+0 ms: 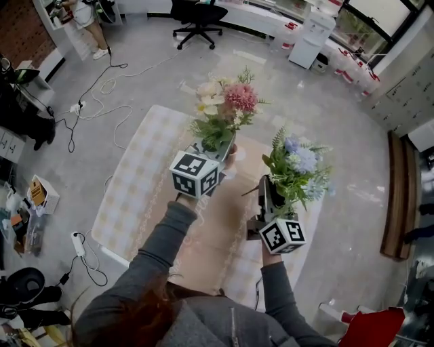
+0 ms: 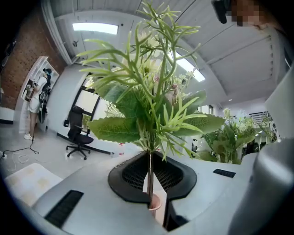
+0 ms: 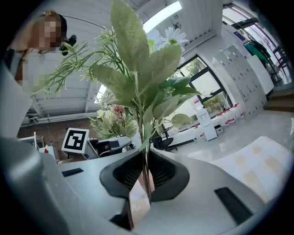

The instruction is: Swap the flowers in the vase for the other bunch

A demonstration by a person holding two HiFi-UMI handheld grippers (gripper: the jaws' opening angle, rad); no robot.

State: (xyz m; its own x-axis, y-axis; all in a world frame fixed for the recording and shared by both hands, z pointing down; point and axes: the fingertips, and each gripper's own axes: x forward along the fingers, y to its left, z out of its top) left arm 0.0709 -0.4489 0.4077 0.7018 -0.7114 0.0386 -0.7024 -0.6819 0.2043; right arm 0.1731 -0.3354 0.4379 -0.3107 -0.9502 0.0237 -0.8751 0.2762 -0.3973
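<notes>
A long table [image 1: 135, 183] with a pale checked cloth stands in the middle of the grey floor [image 1: 325, 115], and a black chair [image 1: 198, 17] sits well beyond it. A person in a grey sleeve [image 1: 152, 261] stands at the near edge with both arms out over the cloth.

The pink bunch [image 1: 224, 108], cream and pink heads with green sprigs, is held upright above the middle of the table. The blue bunch [image 1: 298, 166] is upright just beside it, nearer the table's right edge. The two bunches are apart.

The left gripper [image 2: 151, 176] has its jaws almost together, pinching the pink bunch's thin stems. The right gripper [image 3: 146, 176] has its jaws equally narrow, clamped on the blue bunch's stems.

A small pink rim [image 2: 155, 205] shows just under the left jaws; I can't tell what it is.
</notes>
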